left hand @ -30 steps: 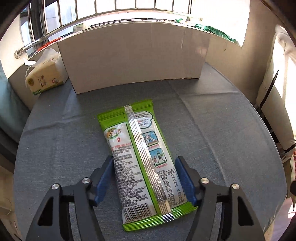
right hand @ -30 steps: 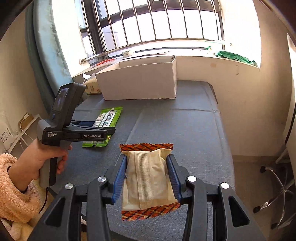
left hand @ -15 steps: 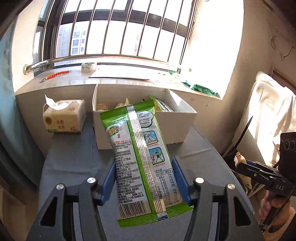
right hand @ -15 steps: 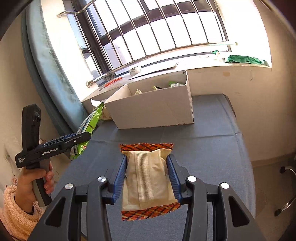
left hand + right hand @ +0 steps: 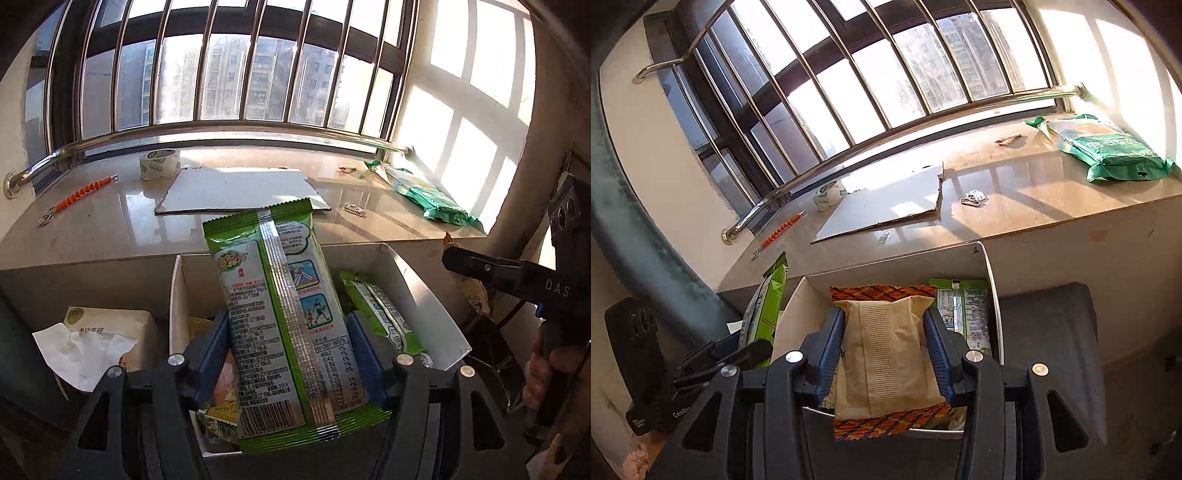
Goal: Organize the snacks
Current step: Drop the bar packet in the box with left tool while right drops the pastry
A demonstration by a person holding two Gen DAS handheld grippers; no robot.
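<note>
While the left gripper (image 5: 288, 350), jaws just opening, loosely holds the long green snack packet (image 5: 284, 314) over the white cardboard box (image 5: 424, 295), the right gripper (image 5: 884, 350) clamps the tan, orange-edged snack packet (image 5: 886, 354); only the left view shows the tissue pack (image 5: 107, 332).

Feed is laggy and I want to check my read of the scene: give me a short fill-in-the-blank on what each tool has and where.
1. The left tool carries a ____ plastic snack packet.
2. The right tool grips a beige packet with ____ plaid ends.
3. Both packets hang over the open white cardboard ____.
4. A roll of clear tape sits on the window ____.

Missing words: green; orange; box; sill
</note>
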